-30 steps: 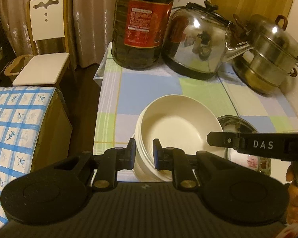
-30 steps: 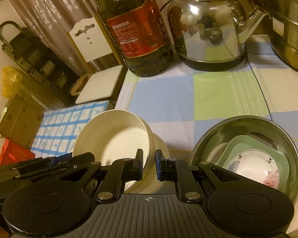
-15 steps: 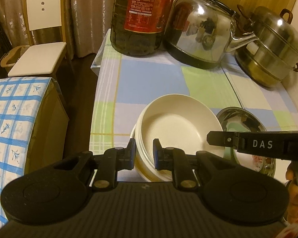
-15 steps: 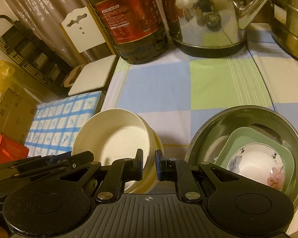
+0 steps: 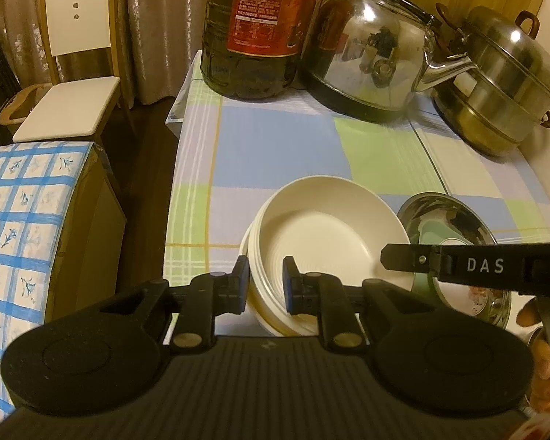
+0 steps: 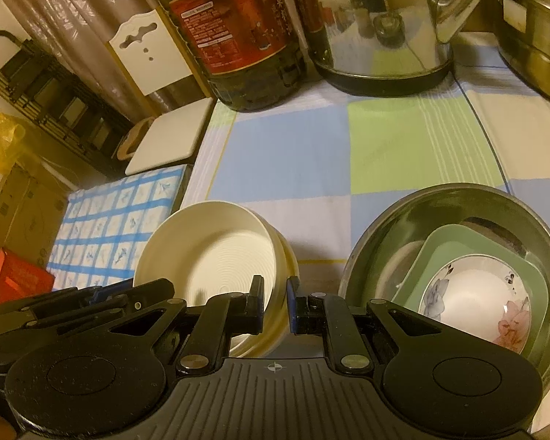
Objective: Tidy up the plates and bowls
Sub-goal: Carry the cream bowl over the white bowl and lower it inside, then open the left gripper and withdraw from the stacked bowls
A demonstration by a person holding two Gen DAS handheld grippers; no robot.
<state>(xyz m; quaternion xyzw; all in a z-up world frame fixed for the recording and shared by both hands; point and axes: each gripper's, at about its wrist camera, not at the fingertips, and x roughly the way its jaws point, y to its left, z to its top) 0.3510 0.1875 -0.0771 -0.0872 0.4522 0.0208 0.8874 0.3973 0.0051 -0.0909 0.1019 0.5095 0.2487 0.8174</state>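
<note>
The cream bowl stack [image 5: 330, 245] is held on the checked desk [image 5: 275, 154] near its front left corner, and it is gripped from both sides at once: the jaws of the left gripper [image 5: 264, 284] are clamped across the stack's left rim, and those of the right gripper [image 6: 275, 302] are clamped across its right rim, one finger inside and one outside in each case. The stack is round, so no long axis is offered; it appears tilted slightly. Just to its right, nearly touching, lies the steel basin [image 6: 370, 242], in which a green square dish [image 6: 454, 242] and a flowered bowl [image 6: 476, 297] are nested. The coming move is judged to turn on this: the basin lies on the right gripper's side, so any carry that way is led by the right hand. Open cloth is left behind the stack, up to the oil bottle [image 5: 260, 29] and kettle [image 5: 366, 55]; the desk's left edge is close.
</note>
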